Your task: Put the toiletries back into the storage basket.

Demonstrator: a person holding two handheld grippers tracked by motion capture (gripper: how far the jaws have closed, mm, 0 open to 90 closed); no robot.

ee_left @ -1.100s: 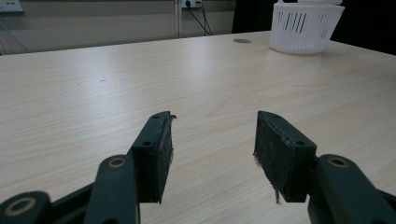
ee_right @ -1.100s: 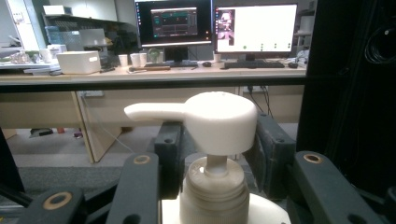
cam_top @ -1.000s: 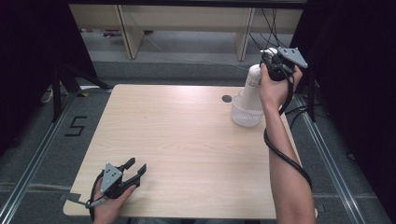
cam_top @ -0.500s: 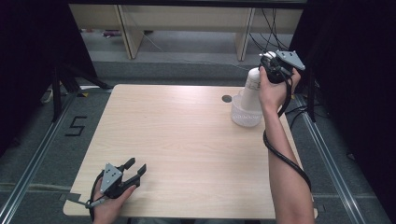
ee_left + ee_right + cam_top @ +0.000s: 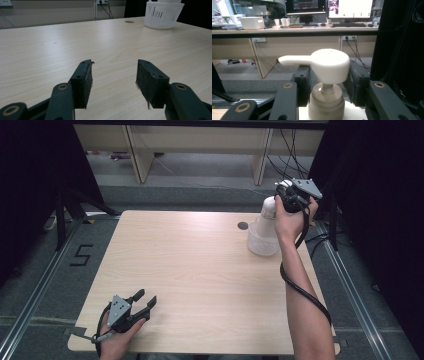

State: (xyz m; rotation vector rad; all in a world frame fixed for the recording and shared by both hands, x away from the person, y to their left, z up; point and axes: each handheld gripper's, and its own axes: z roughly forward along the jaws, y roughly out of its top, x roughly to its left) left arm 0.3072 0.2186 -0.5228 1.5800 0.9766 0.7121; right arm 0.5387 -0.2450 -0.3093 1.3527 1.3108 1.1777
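Hardly anything has shifted since the earlier frames: the right gripper (image 5: 286, 200) hangs at the same spot over the far right corner of the table (image 5: 200, 270), at about two o'clock in the high view, and the left gripper (image 5: 142, 301) lies where it did near the front edge at about seven o'clock. The white pump bottle (image 5: 267, 212) has not left the white slotted basket (image 5: 262, 242) it stands in.

In the right gripper view the jaws stand on either side of the pump head (image 5: 329, 65), half closed, with the pads close against its round cap; whether they actually press on it cannot be told from these pictures. The spout points to nine o'clock in that view, and the ribbed collar (image 5: 327, 100) sits just below the head. The stillness suggests a pause at the grasp, so lifting the bottle out of the basket, or pressing the pump, is probably the step in hand and not yet begun.

The left gripper's jaws are spread wide with nothing between them, resting low over bare tabletop, well apart from the basket.

The table is pale wood-grain laminate with a small round cable hole (image 5: 243, 225) just beside the basket. Grey floor with rails surrounds it; beyond are wooden benches, monitors (image 5: 327, 6) and cups on a desk.
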